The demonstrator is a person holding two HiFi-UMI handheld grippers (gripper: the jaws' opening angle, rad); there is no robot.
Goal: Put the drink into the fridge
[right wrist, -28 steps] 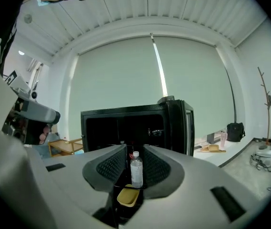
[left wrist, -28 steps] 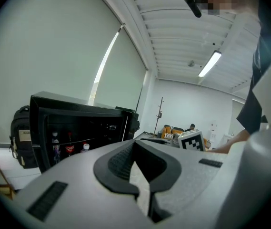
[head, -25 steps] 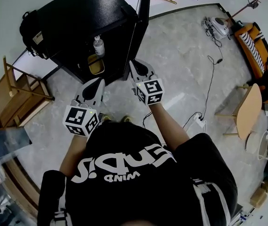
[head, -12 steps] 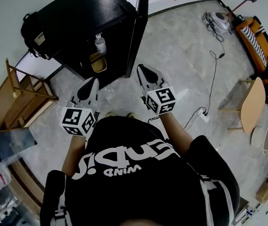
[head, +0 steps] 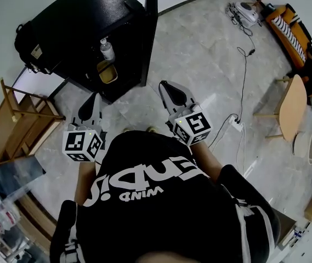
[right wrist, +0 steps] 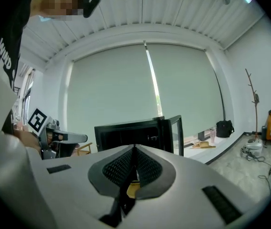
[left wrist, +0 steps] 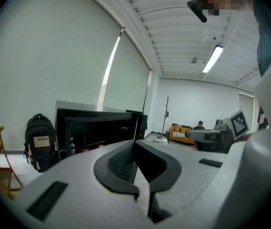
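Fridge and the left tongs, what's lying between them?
Only bare floor separates the left tongs from the open fridge, shown in the head view.

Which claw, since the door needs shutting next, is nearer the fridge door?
Right. The right claw sits just right of the open door's lower end. The left claw is farther off, in front of the fridge opening.

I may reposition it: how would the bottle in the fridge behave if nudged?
The bottle stands upright, tall and narrow, so it probably tips easily. It looks like clear plastic: likely light and hardly fragile.
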